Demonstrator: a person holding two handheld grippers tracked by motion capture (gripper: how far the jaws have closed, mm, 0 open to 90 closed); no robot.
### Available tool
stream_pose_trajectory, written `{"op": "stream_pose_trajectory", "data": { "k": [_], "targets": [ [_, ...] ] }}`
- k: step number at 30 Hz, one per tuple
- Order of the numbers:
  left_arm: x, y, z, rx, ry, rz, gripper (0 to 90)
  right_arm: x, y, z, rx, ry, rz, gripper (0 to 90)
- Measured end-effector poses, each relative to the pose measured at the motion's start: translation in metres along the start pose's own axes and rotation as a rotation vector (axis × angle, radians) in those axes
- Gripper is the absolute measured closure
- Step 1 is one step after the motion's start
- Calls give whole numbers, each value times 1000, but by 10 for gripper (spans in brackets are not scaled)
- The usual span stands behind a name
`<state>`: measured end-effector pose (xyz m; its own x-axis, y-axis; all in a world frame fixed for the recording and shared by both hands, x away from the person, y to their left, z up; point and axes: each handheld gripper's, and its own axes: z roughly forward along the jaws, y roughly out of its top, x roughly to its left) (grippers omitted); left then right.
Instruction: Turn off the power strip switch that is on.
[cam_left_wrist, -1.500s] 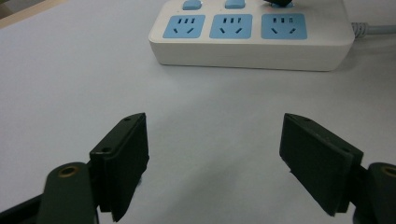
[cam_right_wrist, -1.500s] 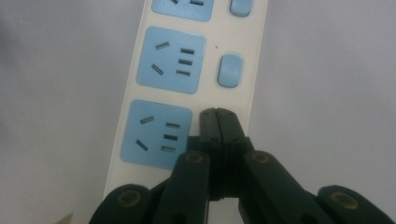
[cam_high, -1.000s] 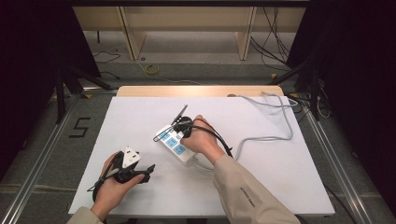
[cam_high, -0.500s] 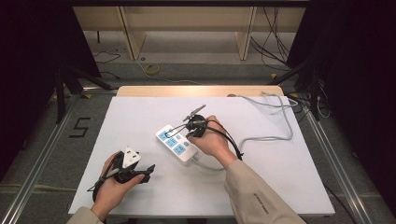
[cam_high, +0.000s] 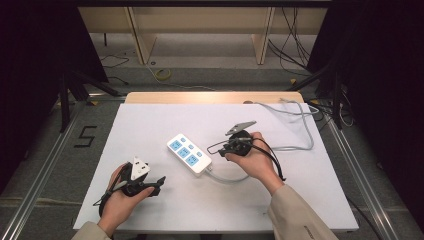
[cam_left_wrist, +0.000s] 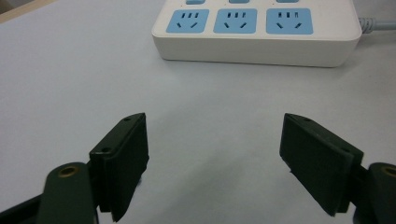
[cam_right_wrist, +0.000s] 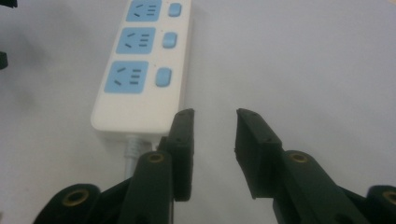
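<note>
White sheeting covers the desk (cam_high: 165, 215), which stands on a grey floor marked with a black "5" (cam_high: 86, 136) to its left; dark curtains close both sides and a pale wooden frame (cam_high: 197, 27) stands at the back. No brand or lettering can be read on the things themselves. Nearest the person, the left tool (cam_high: 159, 183) lies low over the front left of the desk in the person's left hand (cam_high: 119, 197), a white three-cornered plate (cam_high: 139, 168) on its top. In the left gripper view its jaws stand wide apart over bare white surface, released and holding nothing (cam_left_wrist: 214, 161). Farther in, near the desk's centre, lies the power strip (cam_high: 189, 153): a white oblong block with rounded edges, set diagonally, bearing three light blue sockets in a row, each paired with a small blue switch. It rests ahead and to the right of the left tool, apart from it. The right tool (cam_high: 215, 148), in the right hand (cam_high: 252, 157), sits just beside the strip's cable end, not touching it; its jaws are slightly parted around nothing (cam_right_wrist: 214, 135). A grey cable (cam_high: 292, 147) leaves the strip's near end, curves under the right hand and loops away to the desk's far right corner
</note>
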<state>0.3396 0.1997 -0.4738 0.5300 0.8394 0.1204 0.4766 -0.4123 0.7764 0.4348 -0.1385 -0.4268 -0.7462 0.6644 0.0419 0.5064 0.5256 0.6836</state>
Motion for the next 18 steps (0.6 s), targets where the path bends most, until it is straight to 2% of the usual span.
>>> {"op": "stream_pose_trajectory", "data": {
  "k": [9, 15, 18],
  "targets": [
    [-1, -1, 1, -1, 2, -9, 235, -11, -43, -31, -80, -32, 26, 592],
    [0, -1, 0, 4, 2, -6, 235, -16, -71, -44, -92, -52, 22, 552],
    [0, -1, 1, 3, 2, -10, 235, -17, -85, -50, -120, -64, 27, 534]
  ]
}}
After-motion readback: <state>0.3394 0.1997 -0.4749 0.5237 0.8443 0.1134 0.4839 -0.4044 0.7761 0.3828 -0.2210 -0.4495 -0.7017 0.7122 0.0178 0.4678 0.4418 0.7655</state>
